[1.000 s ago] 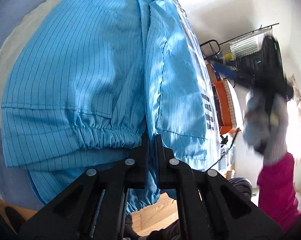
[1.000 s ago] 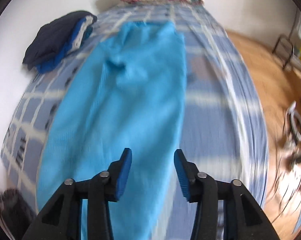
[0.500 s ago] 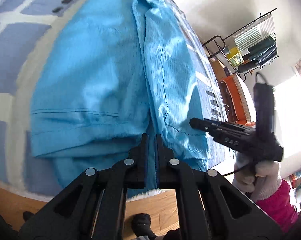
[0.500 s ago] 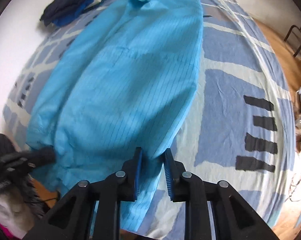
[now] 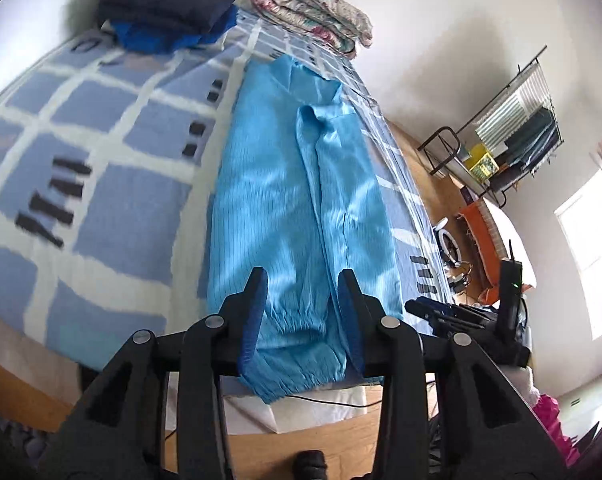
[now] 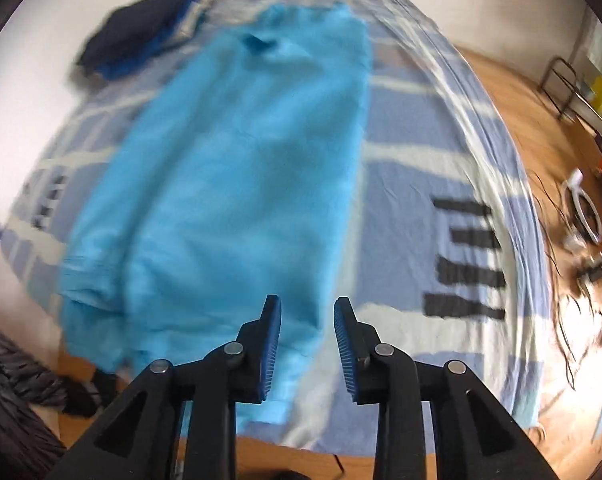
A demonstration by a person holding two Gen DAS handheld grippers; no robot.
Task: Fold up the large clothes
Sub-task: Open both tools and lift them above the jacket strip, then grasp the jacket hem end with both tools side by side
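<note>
A bright blue pinstriped garment lies lengthwise on the bed, folded along its length, with its elastic hem hanging over the near edge. My left gripper hovers above that hem. Its jaws are opening, and no cloth sits between them. In the blurred right wrist view the same garment stretches away on the bed. My right gripper hangs over its near right corner, its jaws opening and holding nothing. The right gripper also shows in the left wrist view, beside the garment's right edge.
The bed has a blue and white checked cover. A dark pile of folded clothes and a rolled floral quilt lie at its far end. On the wooden floor to the right stand a metal rack and cables.
My left gripper let go of the hem, opened and rose back from the bed. My right gripper, nearly shut at the cloth edge half a second ago, has opened and shifted sideways.
</note>
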